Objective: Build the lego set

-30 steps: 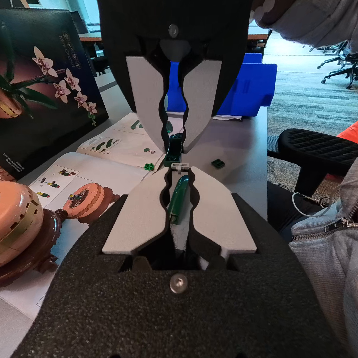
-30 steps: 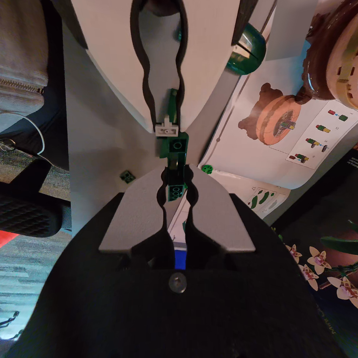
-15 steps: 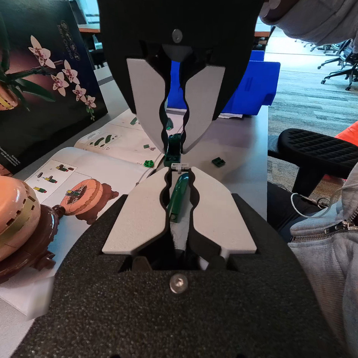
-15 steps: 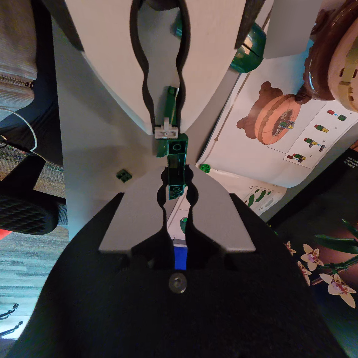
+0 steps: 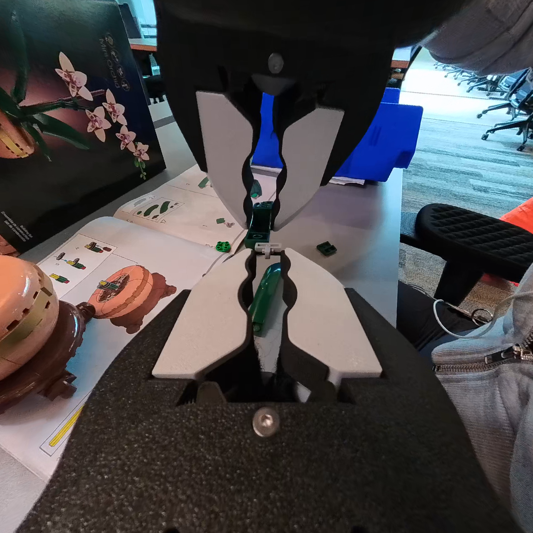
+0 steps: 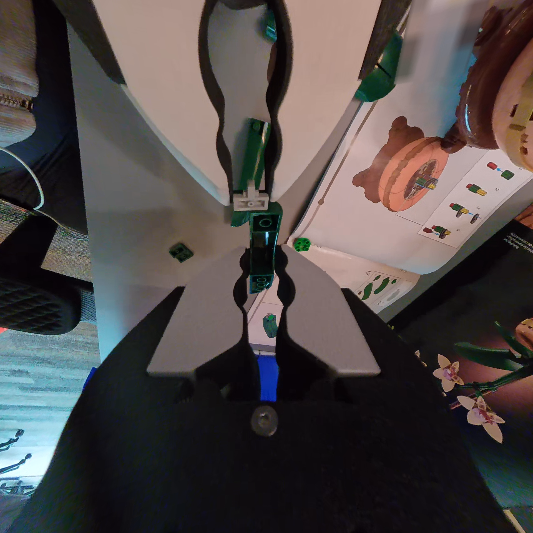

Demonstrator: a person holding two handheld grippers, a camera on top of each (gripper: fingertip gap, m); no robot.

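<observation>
Your left gripper (image 5: pixel 267 253) is clamped on a green leaf piece (image 5: pixel 264 294) with a small grey clip (image 5: pixel 268 247) at its tip. Tip to tip with it, your right gripper (image 6: pixel 261 251) is closed around a dark green brick (image 6: pixel 263 245), which touches the clip. Beyond, on the table (image 5: pixel 346 213), lie a round green stud (image 5: pixel 223 247) on the open instruction booklet (image 5: pixel 161 230) and a dark green plate (image 5: pixel 326 248).

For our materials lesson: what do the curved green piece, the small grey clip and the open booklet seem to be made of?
Curved green piece: likely hard plastic, glossy, with a bright highlight along its curve.
Small grey clip: probably plastic too, duller, with crisp moulded edges.
Open booklet: printed paper, faintly sheened; the pages bow at the fold.
</observation>
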